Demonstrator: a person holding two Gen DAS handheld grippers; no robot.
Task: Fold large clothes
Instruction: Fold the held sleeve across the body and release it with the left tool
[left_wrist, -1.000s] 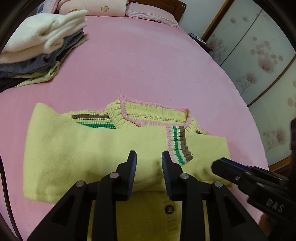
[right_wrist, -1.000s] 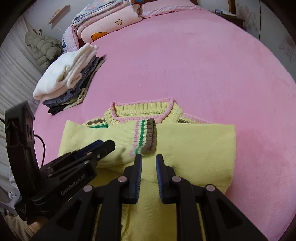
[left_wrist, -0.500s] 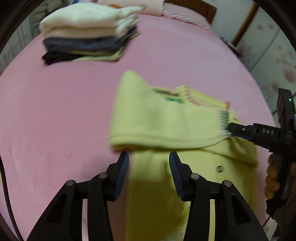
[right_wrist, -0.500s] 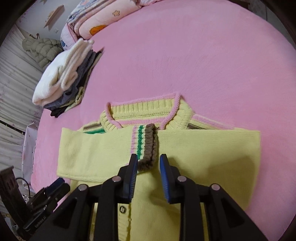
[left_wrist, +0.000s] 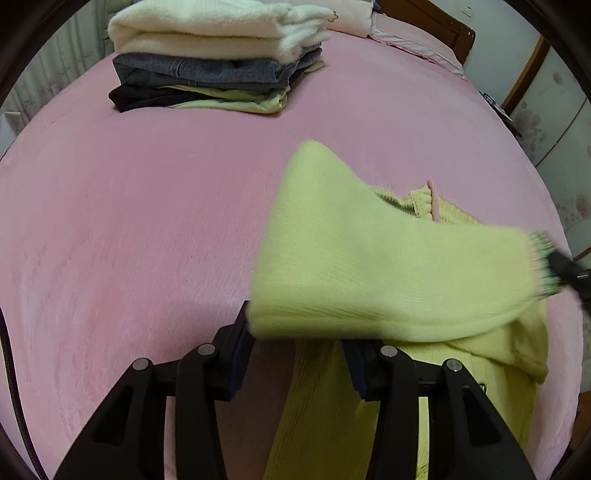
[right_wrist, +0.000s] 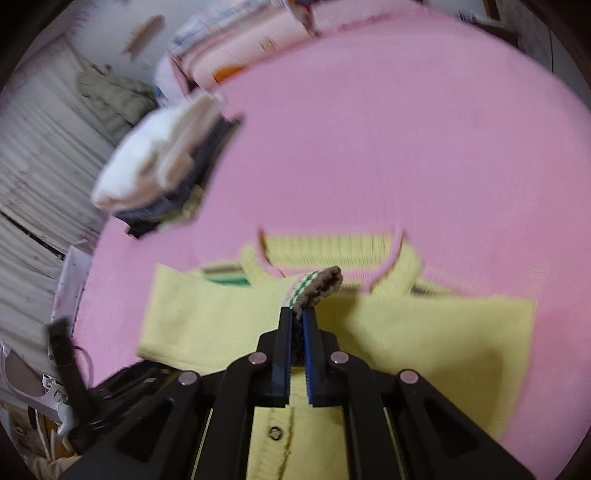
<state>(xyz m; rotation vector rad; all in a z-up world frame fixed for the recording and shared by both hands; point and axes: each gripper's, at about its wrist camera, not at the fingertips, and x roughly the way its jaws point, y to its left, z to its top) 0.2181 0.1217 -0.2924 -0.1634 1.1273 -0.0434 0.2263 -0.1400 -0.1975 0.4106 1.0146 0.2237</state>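
Striped cuff (right_wrist: 317, 286) of yellow sweater (left_wrist: 369, 258) is clamped by right claw (right_wrist: 298, 317); left claw (left_wrist: 295, 332), closing, straddles sleeve fold unpinched.

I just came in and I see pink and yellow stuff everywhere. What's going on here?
Someone is folding a yellow sweater on a pink bed, using tongs in each hand. The right tongs are pinched shut on the striped cuff of one sleeve and hold it up over the sweater. The left tongs are closing at that sleeve's folded edge, which hides their tips. A pile of folded clothes waits farther back on the bed.
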